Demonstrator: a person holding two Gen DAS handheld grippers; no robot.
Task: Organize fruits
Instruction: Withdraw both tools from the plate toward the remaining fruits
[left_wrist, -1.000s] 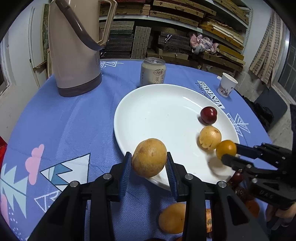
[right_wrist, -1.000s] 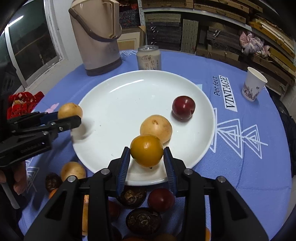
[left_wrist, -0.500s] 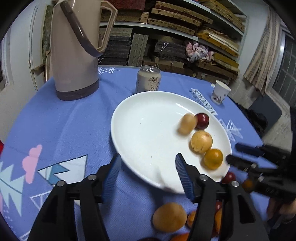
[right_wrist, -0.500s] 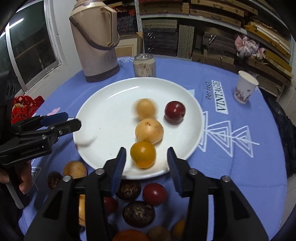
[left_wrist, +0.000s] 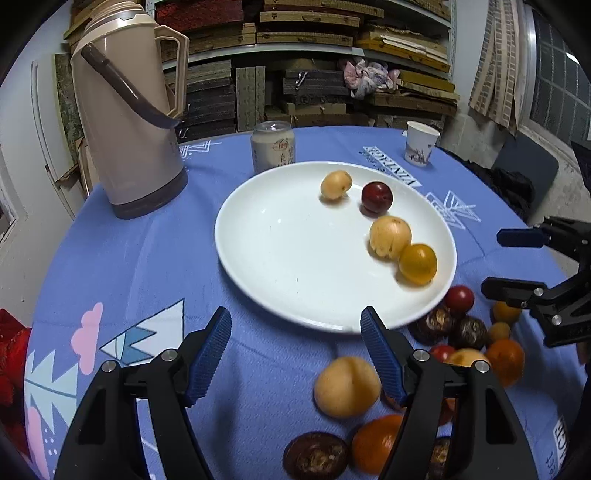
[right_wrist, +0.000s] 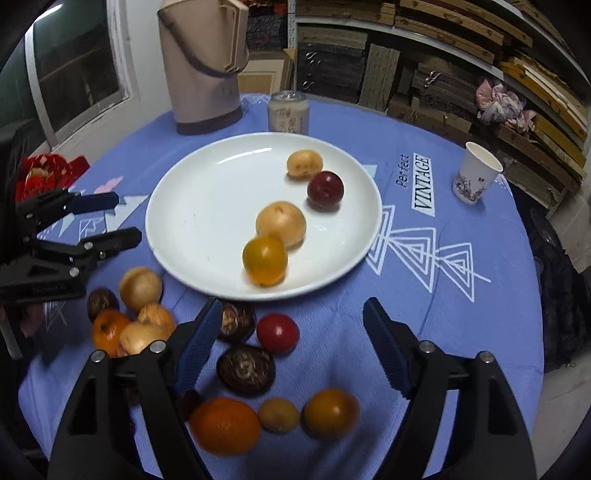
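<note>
Both grippers have just been opening and now stand wide and empty, the left gripper (left_wrist: 295, 328) and right gripper (right_wrist: 291, 325) drawn back from the white plate (right_wrist: 192, 206); the tan fruit (left_wrist: 335, 184) released by the left has rolled across to the dark red fruit (left_wrist: 376, 197). Behind the plate stand a thermos (left_wrist: 129, 122), can (left_wrist: 273, 147) and paper cup (left_wrist: 421, 144), none blocking it. Plate contents: larger tan fruit (right_wrist: 281, 223), orange-yellow fruit (right_wrist: 264, 260); loose fruits (right_wrist: 240, 369) lie on the blue cloth (right_wrist: 461, 332) near the plate's near rim.

Orange fruit (right_wrist: 224, 424) blurred; thermos (right_wrist: 202, 62) top cropped.

Four fruits (right_wrist: 280, 225) on plate (right_wrist: 207, 206); loose fruit pile (right_wrist: 243, 365) before it.
</note>
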